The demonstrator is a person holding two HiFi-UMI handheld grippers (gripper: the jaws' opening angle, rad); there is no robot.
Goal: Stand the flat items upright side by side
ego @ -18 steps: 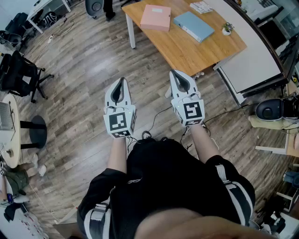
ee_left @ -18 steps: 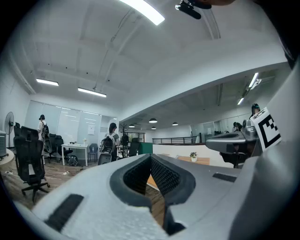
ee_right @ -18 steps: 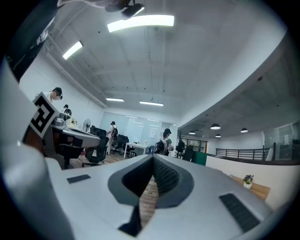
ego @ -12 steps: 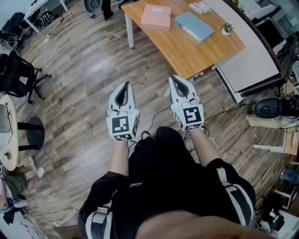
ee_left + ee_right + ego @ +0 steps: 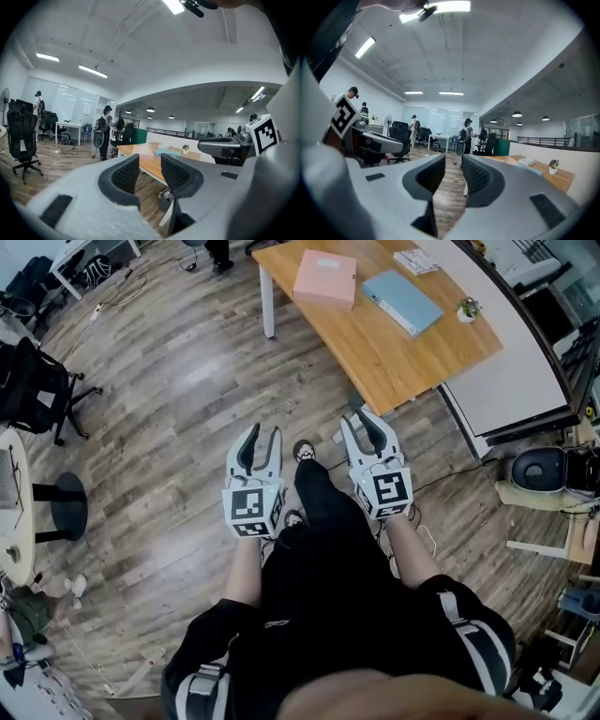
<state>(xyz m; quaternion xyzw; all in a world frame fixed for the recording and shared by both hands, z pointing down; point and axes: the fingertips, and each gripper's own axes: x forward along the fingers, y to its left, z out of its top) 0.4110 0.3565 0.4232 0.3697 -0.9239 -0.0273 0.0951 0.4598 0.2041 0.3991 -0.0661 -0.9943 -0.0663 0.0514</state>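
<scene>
Jaws slightly spread, empty, on my left gripper (image 5: 262,436) and right gripper (image 5: 364,421). Pink box (image 5: 325,278) and blue folder (image 5: 402,302) lie flat on table (image 5: 394,357), 1 o'clock.

Bright, even indoor light. Head view: pale sheen on wood floor (image 5: 220,348) left of the table (image 5: 394,343), faint shadow under table, lines bend more w/ distance from it, bottom edge blurred. Gripper views: fisheye, black corners, ceiling strips (image 5: 436,6) high above table blown out; left gripper (image 5: 150,161) & right gripper (image 5: 453,164) soft up close.
</scene>
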